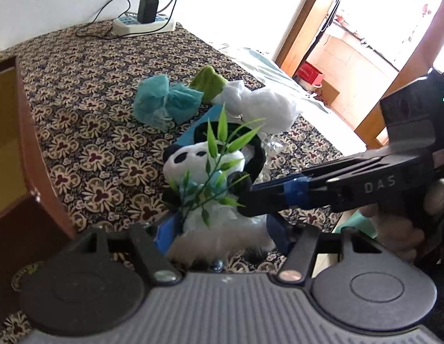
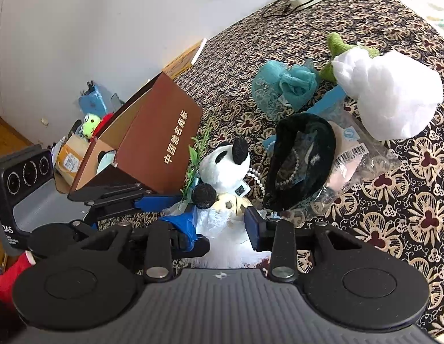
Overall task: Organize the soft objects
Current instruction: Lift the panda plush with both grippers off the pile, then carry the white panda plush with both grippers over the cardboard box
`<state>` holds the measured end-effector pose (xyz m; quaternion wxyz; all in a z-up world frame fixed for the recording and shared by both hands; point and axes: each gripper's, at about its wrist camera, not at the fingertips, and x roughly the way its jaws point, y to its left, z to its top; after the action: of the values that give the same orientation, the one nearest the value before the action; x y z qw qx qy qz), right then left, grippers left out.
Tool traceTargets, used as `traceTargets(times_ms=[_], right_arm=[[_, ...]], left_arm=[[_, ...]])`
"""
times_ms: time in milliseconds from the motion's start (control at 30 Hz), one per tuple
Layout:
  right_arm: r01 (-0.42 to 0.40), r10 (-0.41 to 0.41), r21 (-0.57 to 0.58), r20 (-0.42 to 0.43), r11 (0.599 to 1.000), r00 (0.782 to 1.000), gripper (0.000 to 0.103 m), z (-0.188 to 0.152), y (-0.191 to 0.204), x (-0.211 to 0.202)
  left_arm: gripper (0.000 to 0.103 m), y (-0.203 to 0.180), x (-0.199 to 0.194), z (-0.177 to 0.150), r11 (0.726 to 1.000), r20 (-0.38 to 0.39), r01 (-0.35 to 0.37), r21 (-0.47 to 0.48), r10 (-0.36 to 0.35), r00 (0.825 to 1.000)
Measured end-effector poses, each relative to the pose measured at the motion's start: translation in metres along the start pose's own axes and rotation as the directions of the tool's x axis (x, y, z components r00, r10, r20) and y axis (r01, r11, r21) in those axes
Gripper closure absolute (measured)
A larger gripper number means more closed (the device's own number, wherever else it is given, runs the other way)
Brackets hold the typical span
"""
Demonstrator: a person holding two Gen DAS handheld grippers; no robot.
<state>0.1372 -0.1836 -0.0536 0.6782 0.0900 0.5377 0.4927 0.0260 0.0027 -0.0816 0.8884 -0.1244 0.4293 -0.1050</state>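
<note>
1. Panda plush [image 1: 203,160], with a green bamboo sprig [image 1: 222,157] against it, is seen near the front edge of the patterned cloth-covered surface [image 1: 87,132], which serves as the desk.
2. Open room is left on the cloth toward the far edge, where a white power strip [image 1: 143,24] with a black charger lies against the wall; the left side is closed off by a brown cardboard box [image 2: 161,140] standing at that edge.
3. Behind the panda, a teal mesh pouf [image 1: 166,101], a green plush piece [image 1: 207,81] and a white cloth bundle [image 1: 259,104] are crowded together.
4. The left gripper [image 1: 219,229] is parted, its blue-taped fingers set on either side of the panda's white lower body; pressing contact cannot be confirmed.
5. The right gripper [image 2: 222,226] is likewise parted around the same body; in the left view it reaches in from the right.
6. A black headband [image 2: 300,160] with pearl beads lies just beside the panda, over a clear packet [image 2: 356,154].
7. The panda's base is cut off by both gripper bodies.
</note>
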Motion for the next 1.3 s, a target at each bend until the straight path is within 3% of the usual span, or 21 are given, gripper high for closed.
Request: traceTargets(times_ms=[367,600,867,1300], right_arm=[[0.044,-0.044,0.037,0.002,0.998,0.999,0.079,0.024,-0.001,0.016],[0.033,-0.033,0.122,-0.002,0.992,0.999,0.076,0.027,-0.013,0.016],[0.021,-0.017,0.129,-0.038,0.991,0.999,0.074,0.037,-0.013,0.031],[0.005,-0.005,0.000,0.114,1.000,0.993,0.095,0.023,0.010,0.001]], left_arm=[[0.038,-0.012,0.008,-0.002,0.996,0.007,-0.058,0.069,0.058,0.998],[0.039,-0.008,0.006,0.000,0.998,0.019,-0.049,0.049,0.048,0.999],[0.038,-0.007,0.010,0.002,0.997,0.010,-0.040,0.059,0.040,0.999],[0.038,-0.006,-0.013,0.011,0.999,0.061,0.011,0.031,-0.013,0.998]])
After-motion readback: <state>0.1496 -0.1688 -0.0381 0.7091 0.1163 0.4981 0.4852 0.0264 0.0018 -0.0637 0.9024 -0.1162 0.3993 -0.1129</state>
